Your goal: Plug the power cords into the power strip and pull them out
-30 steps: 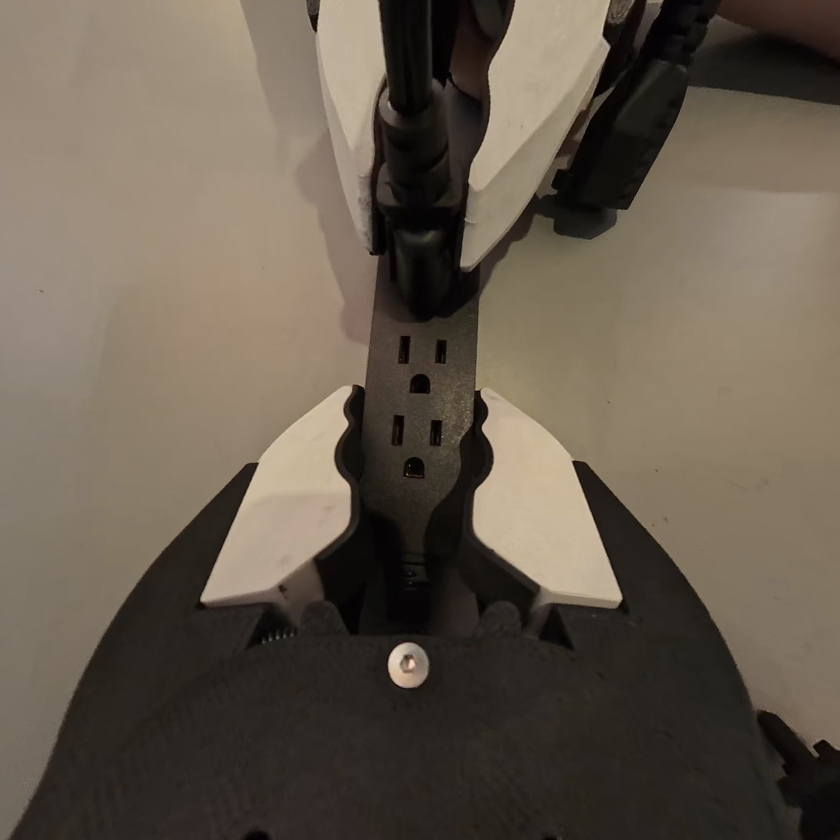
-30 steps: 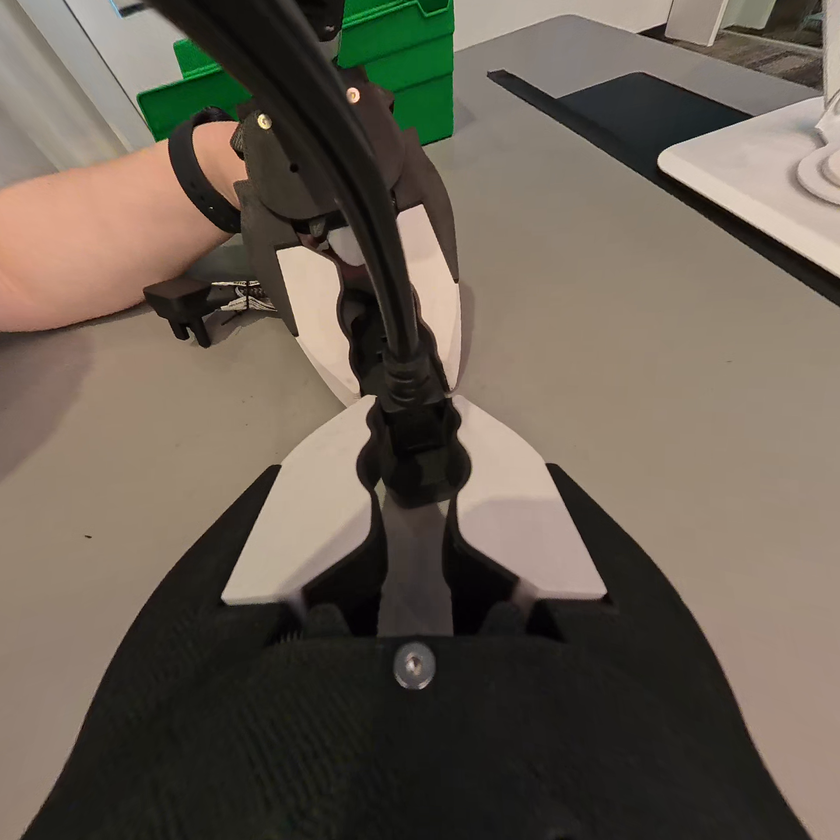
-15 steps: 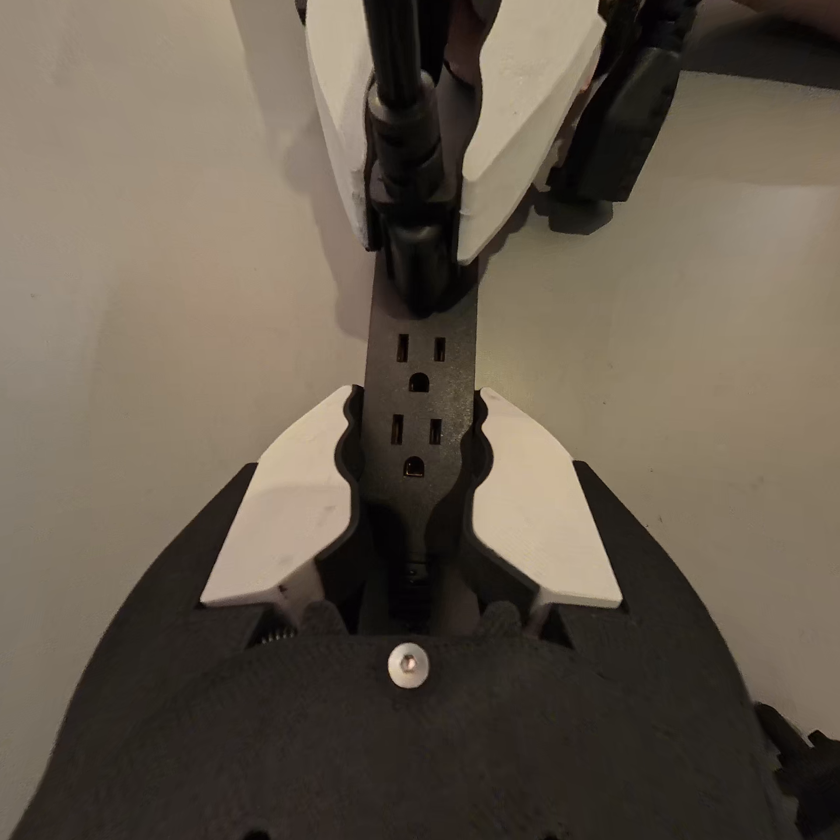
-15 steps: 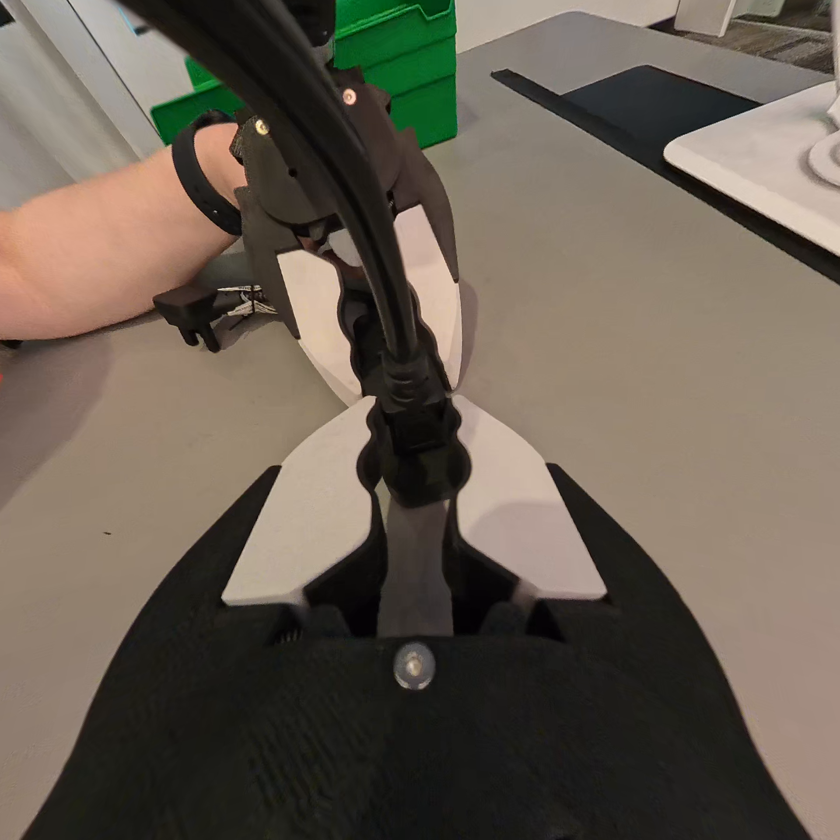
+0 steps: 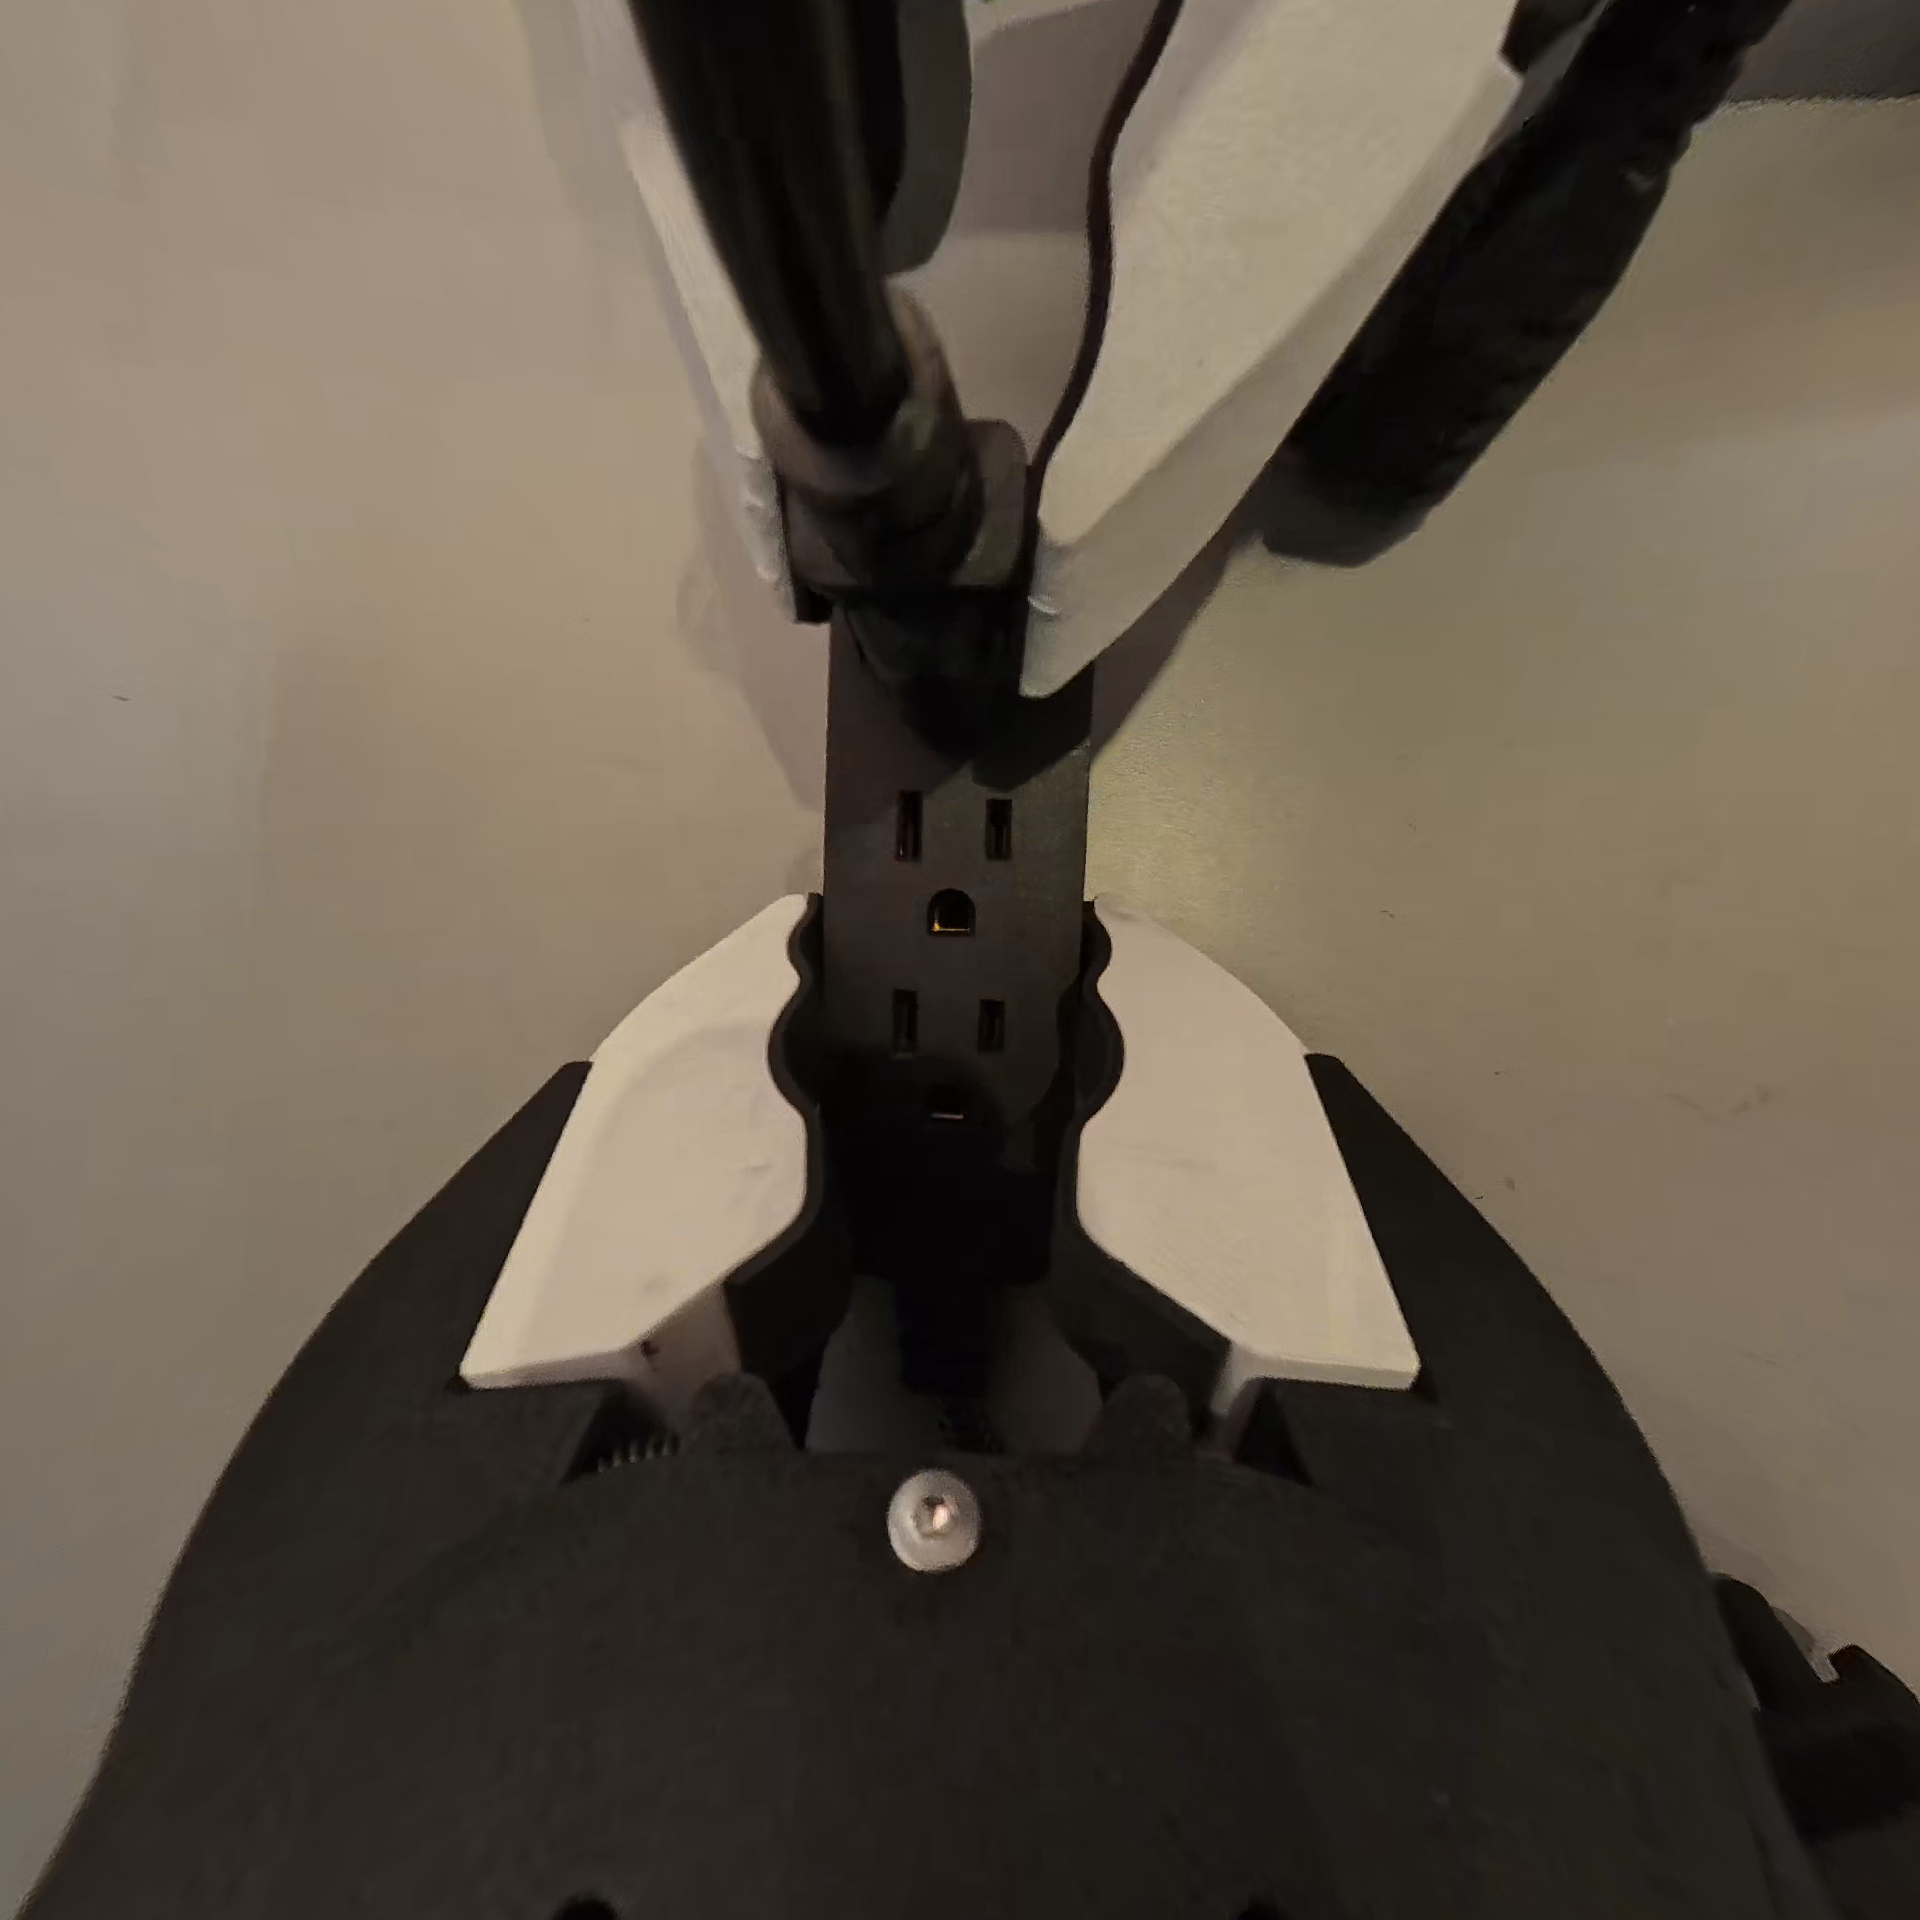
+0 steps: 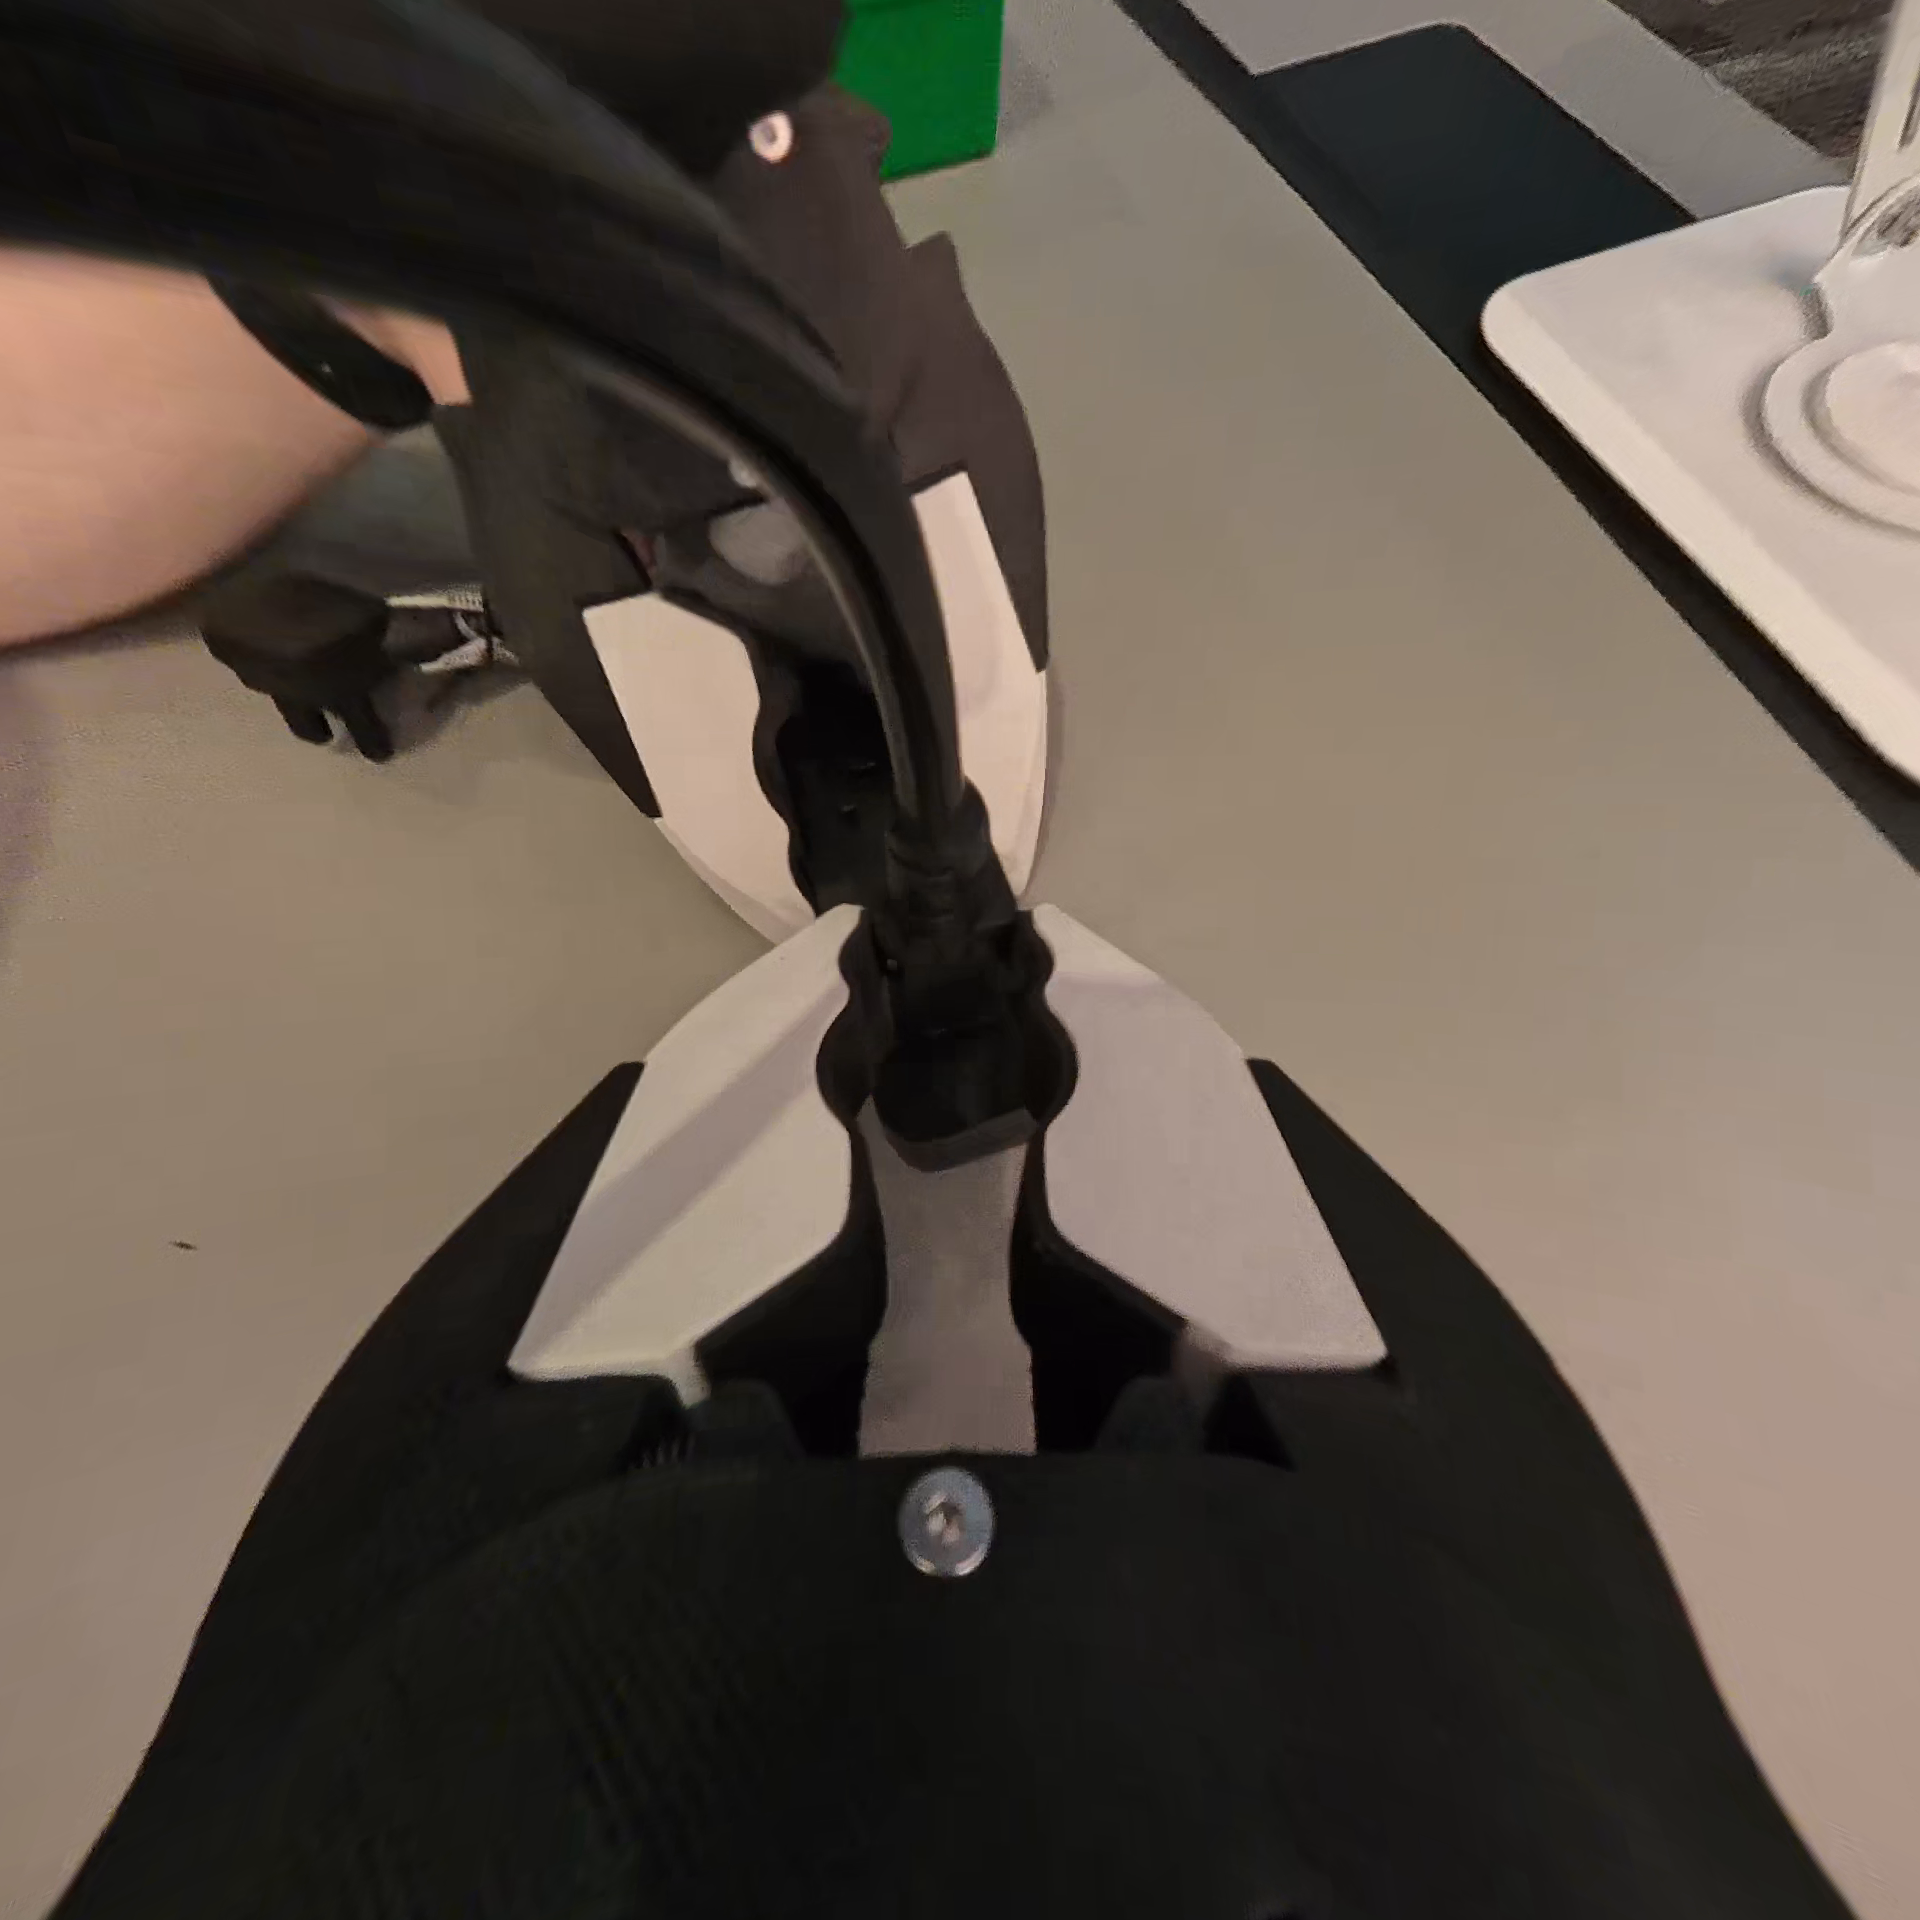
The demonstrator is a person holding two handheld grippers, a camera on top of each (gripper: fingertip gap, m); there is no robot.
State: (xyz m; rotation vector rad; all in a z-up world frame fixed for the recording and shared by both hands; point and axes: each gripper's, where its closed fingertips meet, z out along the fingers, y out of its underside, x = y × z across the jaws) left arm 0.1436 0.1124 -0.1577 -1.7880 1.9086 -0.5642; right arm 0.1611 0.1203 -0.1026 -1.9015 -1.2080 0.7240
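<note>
In the left wrist view my left gripper [image 5: 951,920] is shut on the near end of a black power strip [image 5: 956,852] lying on the pale table [image 5: 364,727]. Two empty outlets show ahead of its fingers. At the strip's far outlet stands a black plug [image 5: 914,561] with a thick black cord [image 5: 769,208] rising from it. My right gripper [image 5: 920,623] is shut on that plug from the far side. In the right wrist view my right gripper [image 6: 948,920] clamps the plug [image 6: 951,1049], and the cord [image 6: 644,343] arches up and left. I cannot tell whether the prongs are seated.
A person's forearm [image 6: 125,447] rests on the table at left behind the left gripper [image 6: 831,831]. A green bin [image 6: 925,94] stands at the back. A black mat [image 6: 1455,177] and a white stand base [image 6: 1704,436] lie at the right. My hands' fingertips stand some 6 cm from each other.
The right gripper with the plug and cord has come nearer and higher and now looks tilted and blurred. The left gripper still clamps the strip in the same place.
</note>
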